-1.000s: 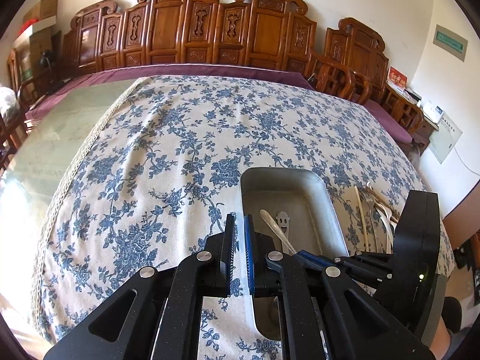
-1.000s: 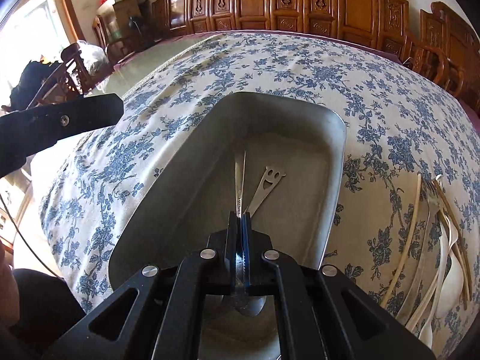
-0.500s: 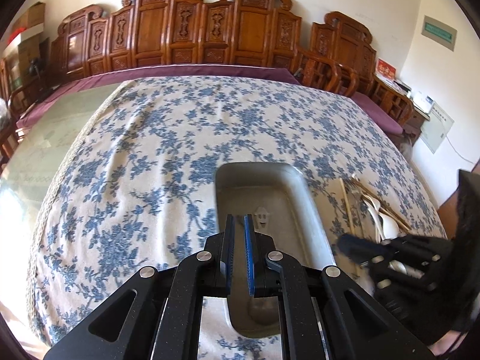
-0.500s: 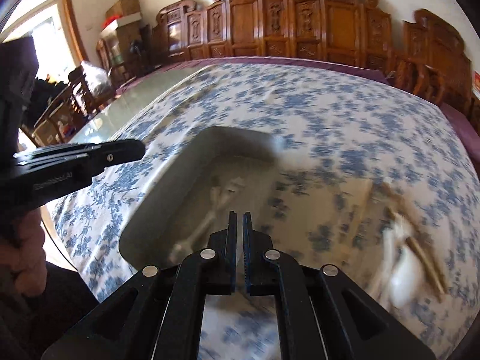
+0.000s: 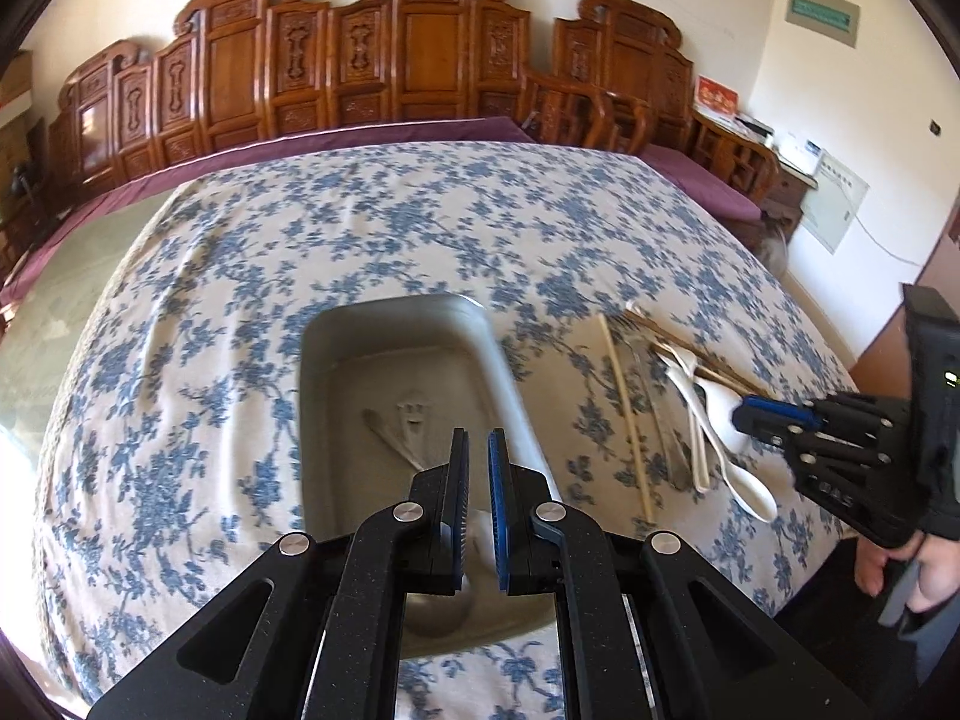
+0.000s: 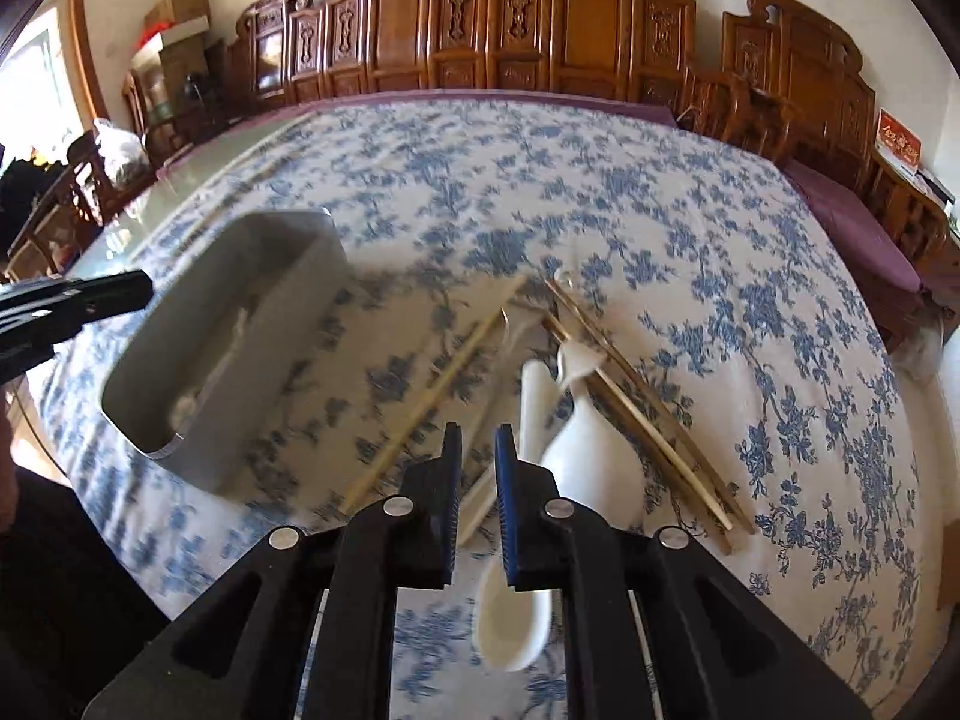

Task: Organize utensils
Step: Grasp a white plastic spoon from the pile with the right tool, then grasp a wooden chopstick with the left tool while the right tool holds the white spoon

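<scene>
A metal tray (image 5: 372, 372) sits on the flowered cloth with a smiley-handled metal utensil (image 5: 414, 414) and a spoon lying in it. My left gripper (image 5: 474, 441) hovers over the tray's near end, shut and empty. To the right lies a loose pile: white spoons (image 6: 576, 450), a pale chopstick (image 6: 432, 396) and darker chopsticks (image 6: 648, 420). My right gripper (image 6: 477, 441) hangs just above the white spoons, its jaws opening with nothing between them. It also shows at the right edge of the left wrist view as the right gripper (image 5: 750, 414).
The tray (image 6: 264, 354) lies left of the pile, with the left gripper (image 6: 78, 300) beyond it. Carved wooden chairs (image 5: 420, 48) line the far side of the table. A person's hand (image 5: 900, 564) holds the right gripper past the table's right edge.
My right gripper let go of the metal spoon in the tray, swung right to the pile of white spoons, and its jaws parted slightly. My left gripper drifted right over the tray, still shut.
</scene>
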The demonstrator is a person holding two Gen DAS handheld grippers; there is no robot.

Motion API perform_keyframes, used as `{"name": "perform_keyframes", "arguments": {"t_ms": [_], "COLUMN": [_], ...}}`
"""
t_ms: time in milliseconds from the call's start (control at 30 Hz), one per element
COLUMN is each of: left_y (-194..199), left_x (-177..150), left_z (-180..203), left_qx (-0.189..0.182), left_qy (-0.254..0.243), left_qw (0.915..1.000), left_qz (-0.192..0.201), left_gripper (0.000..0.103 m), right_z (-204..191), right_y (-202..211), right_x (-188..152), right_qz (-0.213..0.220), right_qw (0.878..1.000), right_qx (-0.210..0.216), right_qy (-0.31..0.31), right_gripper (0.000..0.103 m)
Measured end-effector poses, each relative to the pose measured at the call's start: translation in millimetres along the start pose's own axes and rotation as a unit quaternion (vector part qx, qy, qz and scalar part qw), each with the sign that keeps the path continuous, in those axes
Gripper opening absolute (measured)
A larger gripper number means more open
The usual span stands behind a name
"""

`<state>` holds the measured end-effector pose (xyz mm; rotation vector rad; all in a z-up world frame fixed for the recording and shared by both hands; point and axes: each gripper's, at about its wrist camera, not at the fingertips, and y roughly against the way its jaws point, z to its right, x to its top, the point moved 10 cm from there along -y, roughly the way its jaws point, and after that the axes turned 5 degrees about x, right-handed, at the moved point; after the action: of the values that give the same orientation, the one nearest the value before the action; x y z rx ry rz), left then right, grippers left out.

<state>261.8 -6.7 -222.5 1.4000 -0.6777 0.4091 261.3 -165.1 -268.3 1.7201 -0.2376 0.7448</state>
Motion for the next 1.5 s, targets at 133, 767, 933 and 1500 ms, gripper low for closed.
{"name": "perform_keyframes", "arguments": {"t_ms": [133, 767, 933, 1500], "left_y": [-2.5, -11.7, -20.2, -77.4], "left_x": [-4.2, -18.1, -20.8, -10.0], "left_z": [20.3, 67.6, 79.6, 125.9], "left_qx": [-0.007, -0.016, -0.006, 0.008], "left_qy": [-0.017, -0.052, -0.064, -0.102], "left_qw": [0.9998, 0.9984, 0.9975, 0.9911], "left_qz": [-0.001, -0.017, -0.031, -0.085], "left_gripper": [0.005, 0.005, 0.005, 0.005], "right_z": [6.0, 27.1, 27.7, 55.3], "right_y": [-16.6, -37.2, -26.7, -3.9], "right_x": [-12.0, -33.6, -28.2, -14.8], "right_qz": [-0.024, -0.048, -0.029, 0.017], "right_qw": [1.0, 0.998, 0.999, 0.995], "right_qx": [-0.004, 0.003, 0.021, 0.04], "right_qy": [0.007, -0.031, -0.037, -0.085], "right_gripper": [0.013, 0.009, 0.008, 0.009]}}
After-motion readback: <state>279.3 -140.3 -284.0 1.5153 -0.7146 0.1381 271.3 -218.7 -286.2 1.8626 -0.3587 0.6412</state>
